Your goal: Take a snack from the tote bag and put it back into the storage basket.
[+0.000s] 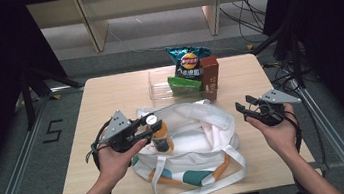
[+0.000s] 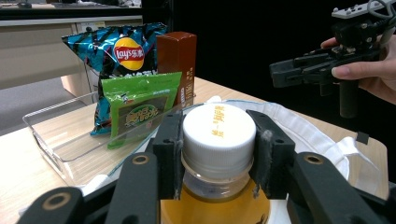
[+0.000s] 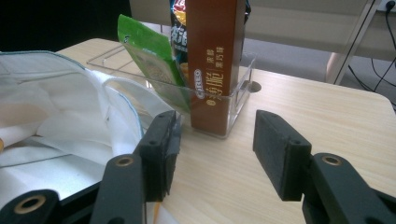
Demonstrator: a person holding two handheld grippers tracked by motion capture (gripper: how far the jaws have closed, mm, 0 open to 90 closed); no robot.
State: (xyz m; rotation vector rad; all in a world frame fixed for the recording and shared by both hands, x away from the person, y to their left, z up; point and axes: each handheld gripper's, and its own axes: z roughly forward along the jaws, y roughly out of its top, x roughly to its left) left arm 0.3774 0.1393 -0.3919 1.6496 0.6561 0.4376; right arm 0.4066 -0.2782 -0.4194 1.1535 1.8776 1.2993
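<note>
Nearest the left gripper view's camera, the bottle (image 2: pixel 218 154) stands upright between the black jaws of the left gripper (image 2: pixel 218 156); both pads press on its white cap (image 2: pixel 218 132), so the tool is pinching the bottle at the cap.

Wooden table (image 1: pixel 109 92): largest surface, carrying all items.

White tote bag (image 1: pixel 200 138): lies at the table's near centre with its mouth up; its handles (image 1: pixel 190 177), white with orange and teal sections, trail toward the near edge. In the high view, the bottle, filled with orange liquid, sits over the left part of the bag.

Clear plastic tray (image 1: pixel 158 86): placed beyond the bag, near the far edge. It holds a blue chip bag (image 1: pixel 188 59), a brown carton (image 1: pixel 210 76) standing upright at its right end, and a green packet (image 1: pixel 184 83) leaning in front of the chip bag.

Right gripper (image 1: pixel 243 109): held above the table to the right of the bag, well apart from the bottle. Its jaws are spread, with nothing between them; they point toward the brown carton.
</note>
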